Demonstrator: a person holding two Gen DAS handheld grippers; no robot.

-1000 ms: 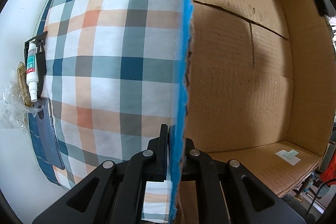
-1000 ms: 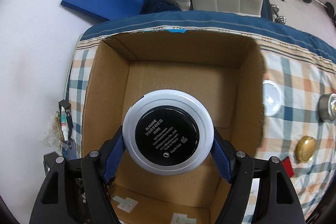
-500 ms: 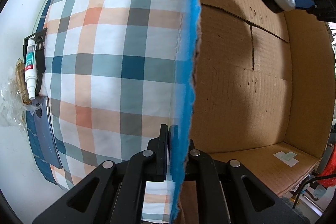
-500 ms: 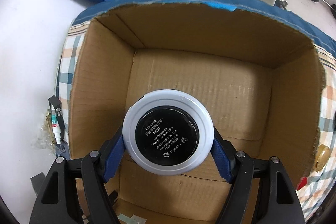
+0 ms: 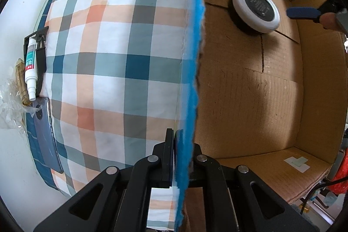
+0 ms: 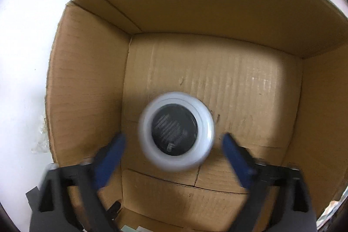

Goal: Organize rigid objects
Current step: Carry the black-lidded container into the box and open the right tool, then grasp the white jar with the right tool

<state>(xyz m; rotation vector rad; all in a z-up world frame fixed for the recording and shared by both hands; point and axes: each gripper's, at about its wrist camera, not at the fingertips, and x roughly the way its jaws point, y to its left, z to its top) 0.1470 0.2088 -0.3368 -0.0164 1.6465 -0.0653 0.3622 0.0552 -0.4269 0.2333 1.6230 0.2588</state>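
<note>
Left gripper (image 5: pixel 174 158) clamped shut, pointing straight down; right gripper (image 6: pixel 174 142) jaws just sprung wide (blue pads (image 6: pixel 111 158) touching nothing).

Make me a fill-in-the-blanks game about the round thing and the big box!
1. The round white compact is over the inside of the ______ box.
2. The right gripper has its jaws wide ______, clear of the compact.
3. The left gripper is shut on the box's ______-edged wall.
4. Outside the box lies a ______ cloth.

Missing words: cardboard; open; blue; checked
</note>
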